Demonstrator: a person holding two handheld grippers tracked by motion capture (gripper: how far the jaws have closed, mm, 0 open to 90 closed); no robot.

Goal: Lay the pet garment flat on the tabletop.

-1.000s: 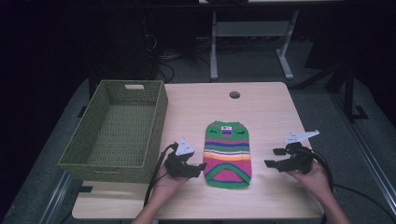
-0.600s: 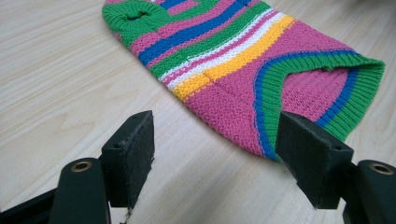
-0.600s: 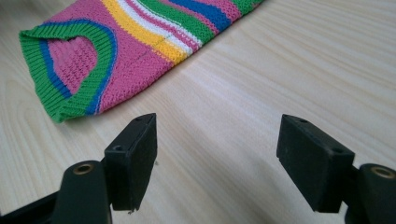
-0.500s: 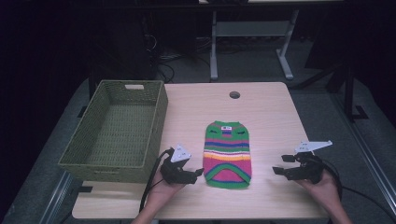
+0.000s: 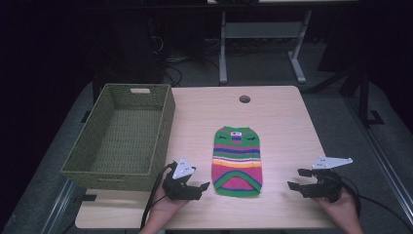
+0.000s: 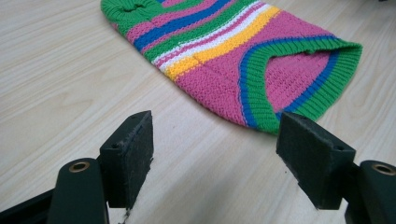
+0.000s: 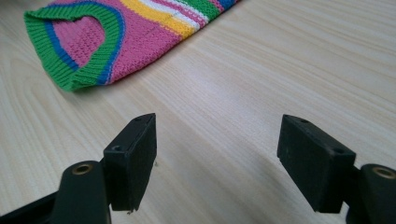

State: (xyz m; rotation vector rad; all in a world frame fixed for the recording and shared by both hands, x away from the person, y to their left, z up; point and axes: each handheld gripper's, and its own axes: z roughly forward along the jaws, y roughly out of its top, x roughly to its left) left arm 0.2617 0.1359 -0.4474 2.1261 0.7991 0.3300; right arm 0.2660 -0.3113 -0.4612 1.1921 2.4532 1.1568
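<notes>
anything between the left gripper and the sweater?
Nothing visible. The left gripper is open, with bare table between it and the sweater hem just ahead.

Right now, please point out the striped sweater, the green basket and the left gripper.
striped sweater (image 5: 237, 161): high view, on its yellow stripe.
green basket (image 5: 168, 109): high view, on its right wall.
left gripper (image 5: 200, 189): high view, midway between its open fingertips.
</notes>
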